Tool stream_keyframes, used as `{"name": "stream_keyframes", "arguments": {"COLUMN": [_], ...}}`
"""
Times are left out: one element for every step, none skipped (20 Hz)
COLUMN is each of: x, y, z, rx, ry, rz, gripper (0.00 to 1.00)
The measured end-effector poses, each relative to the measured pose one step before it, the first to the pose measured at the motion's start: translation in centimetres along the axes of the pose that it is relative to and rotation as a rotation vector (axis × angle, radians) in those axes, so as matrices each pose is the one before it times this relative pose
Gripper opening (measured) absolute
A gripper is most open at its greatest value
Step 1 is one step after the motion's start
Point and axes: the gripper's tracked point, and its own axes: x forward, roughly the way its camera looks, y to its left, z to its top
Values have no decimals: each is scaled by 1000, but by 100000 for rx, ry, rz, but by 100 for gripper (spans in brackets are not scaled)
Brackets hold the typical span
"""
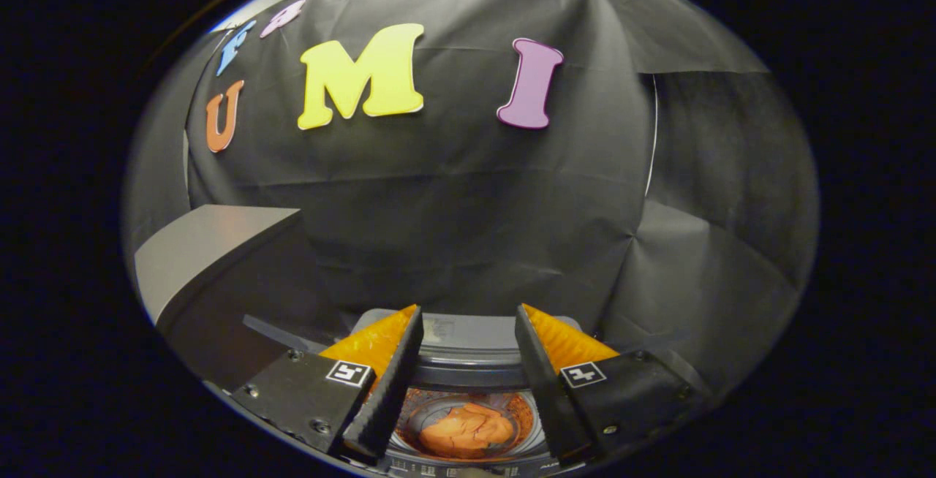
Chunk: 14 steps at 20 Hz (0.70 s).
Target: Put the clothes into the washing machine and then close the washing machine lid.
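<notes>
My gripper (468, 311) is open with nothing between its fingers, held above a small grey top-loading washing machine (462, 350). Low between the fingers I see the machine's round drum opening, and an orange garment (466, 430) lies crumpled inside it. A faint sheen lies over the opening, so I cannot tell whether a clear lid covers it. The machine's grey rear part stands just ahead of the fingertips. Both fingers are apart from the machine and the garment.
A grey flat surface (208, 244) with a sharp corner stands to the left of the machine, at about fingertip level. Black cloth (468, 207) walls the booth behind the machine and on the right.
</notes>
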Motion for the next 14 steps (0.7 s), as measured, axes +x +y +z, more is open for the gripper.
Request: {"name": "stream_keyframes", "arguments": {"x": [352, -11, -16, 130, 40, -55, -169, 34, -271, -27, -324, -152, -199, -359], "y": [-70, 285, 229, 122, -78, 193, 164, 19, -72, -21, 81, 57, 106, -34], "z": [-1290, -1001, -1302, -982, -678, -165, -470, -276, -124, -131, -51, -65, 1, 78], "rx": [-1521, -499, 428, -16, -605, -349, -314, -378, -179, 290, 191, -249, -483, -493], "ry": [4426, 4979, 3051, 797, -62, 239, 896, 334, 88, -100, -254, -269, -290, -582], "rz": [-918, 1329, 801, -570, -753, 411, 412, 96, -137, -55, 358, 66, 121, -199], "gripper": [80, 90, 92, 92, 92, 92, 92, 93, 93, 93, 93, 93, 93, 93]}}
